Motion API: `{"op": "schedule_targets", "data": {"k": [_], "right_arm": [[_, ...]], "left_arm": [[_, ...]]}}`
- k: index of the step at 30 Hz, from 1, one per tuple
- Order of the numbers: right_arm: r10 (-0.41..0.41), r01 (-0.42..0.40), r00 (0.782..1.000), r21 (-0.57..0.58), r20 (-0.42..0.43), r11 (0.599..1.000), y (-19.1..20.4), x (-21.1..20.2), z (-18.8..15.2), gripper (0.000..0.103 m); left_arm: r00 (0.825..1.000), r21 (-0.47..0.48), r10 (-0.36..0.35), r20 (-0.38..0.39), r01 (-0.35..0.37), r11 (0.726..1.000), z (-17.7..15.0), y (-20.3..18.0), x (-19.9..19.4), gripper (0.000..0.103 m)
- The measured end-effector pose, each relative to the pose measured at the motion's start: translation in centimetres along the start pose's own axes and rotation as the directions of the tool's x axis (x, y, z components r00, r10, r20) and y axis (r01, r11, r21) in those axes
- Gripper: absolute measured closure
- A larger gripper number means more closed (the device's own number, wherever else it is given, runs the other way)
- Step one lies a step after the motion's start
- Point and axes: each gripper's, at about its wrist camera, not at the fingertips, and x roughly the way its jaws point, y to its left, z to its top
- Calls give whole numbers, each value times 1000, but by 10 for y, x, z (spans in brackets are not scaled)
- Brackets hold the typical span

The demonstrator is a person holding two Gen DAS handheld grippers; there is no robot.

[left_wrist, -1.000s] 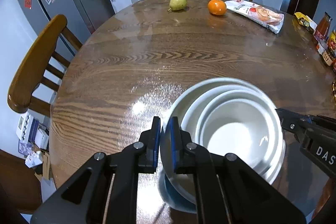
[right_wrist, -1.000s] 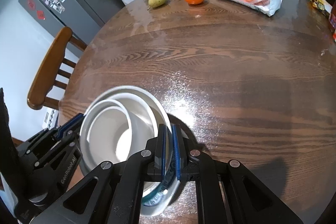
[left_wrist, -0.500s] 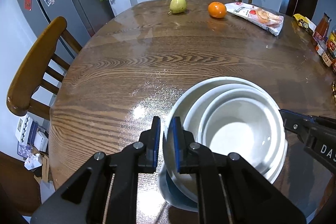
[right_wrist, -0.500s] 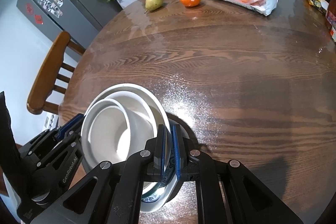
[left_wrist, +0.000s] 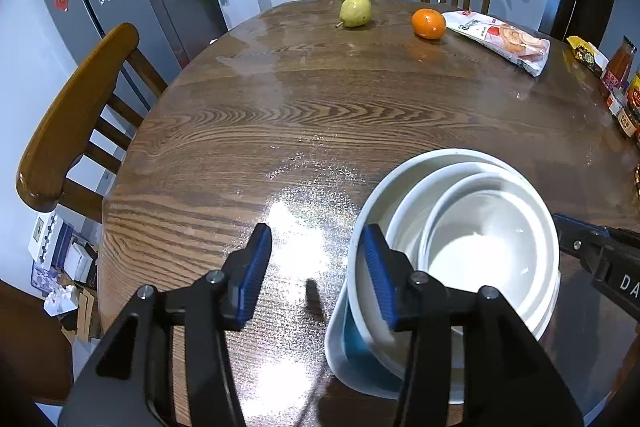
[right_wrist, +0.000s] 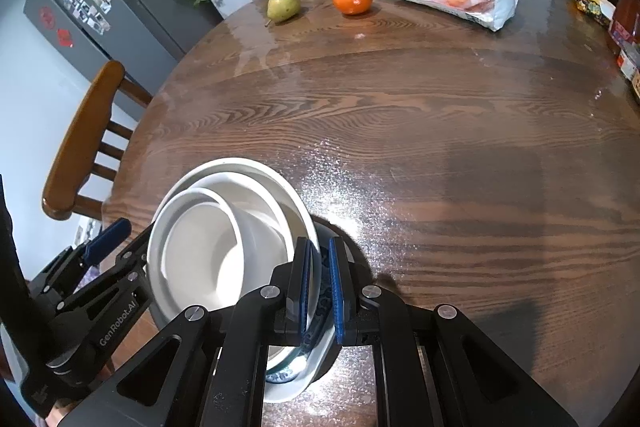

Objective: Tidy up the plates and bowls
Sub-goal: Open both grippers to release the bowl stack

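Nested bowl stack (left_wrist: 476, 251) sitting at the near edge of the round wooden bench (left_wrist: 320, 115).
Left gripper (left_wrist: 316, 275) is holding its fingers wide beside the stack; right gripper (right_wrist: 320, 291) is clamping the stack's rim. Pear (left_wrist: 355, 11), orange (left_wrist: 428, 23), snack bag (left_wrist: 500, 41) are lying far across; chairs are standing around.

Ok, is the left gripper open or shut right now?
Open. The left gripper has its blue pads spread wide, one inside the stacked bowls' rim, the other over bare table.

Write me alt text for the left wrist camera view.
The open left gripper straddles the near rim of a stack of nested white bowls on a round wooden table. A pear, an orange and a snack bag lie at the far edge.
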Motion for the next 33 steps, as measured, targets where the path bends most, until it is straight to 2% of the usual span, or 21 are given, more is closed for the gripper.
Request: {"op": "schedule_targets", "data": {"k": [5, 8, 15, 23, 27, 33], "right_arm": [[-4, 4, 1000, 15, 1, 1000, -1, -1, -1, 92], [-5, 5, 1000, 19, 1, 1000, -2, -1, -1, 92], [-9, 9, 1000, 20, 25, 1000, -2, -8, 0, 92], [-19, 18, 999, 23, 41, 1000, -3, -13, 0, 92], [-22, 21, 999, 28, 49, 999, -5, -15, 0, 92], [-19, 17, 998, 23, 57, 1000, -5, -20, -2, 92]], "left_arm": [[1000, -10, -4, -10, 3, 1000, -2, 5, 1, 42], [1000, -13, -1, -9, 1, 1000, -2, 6, 1, 39], [1000, -19, -4, -10, 4, 1000, -3, 8, 1, 35], [1000, -25, 1, -12, -2, 1000, -4, 12, 1, 26], [999, -30, 38, 30, -37, 999, -2, 17, -6, 20], [998, -53, 34, 54, -31, 998, 2, 26, -15, 19]]}}
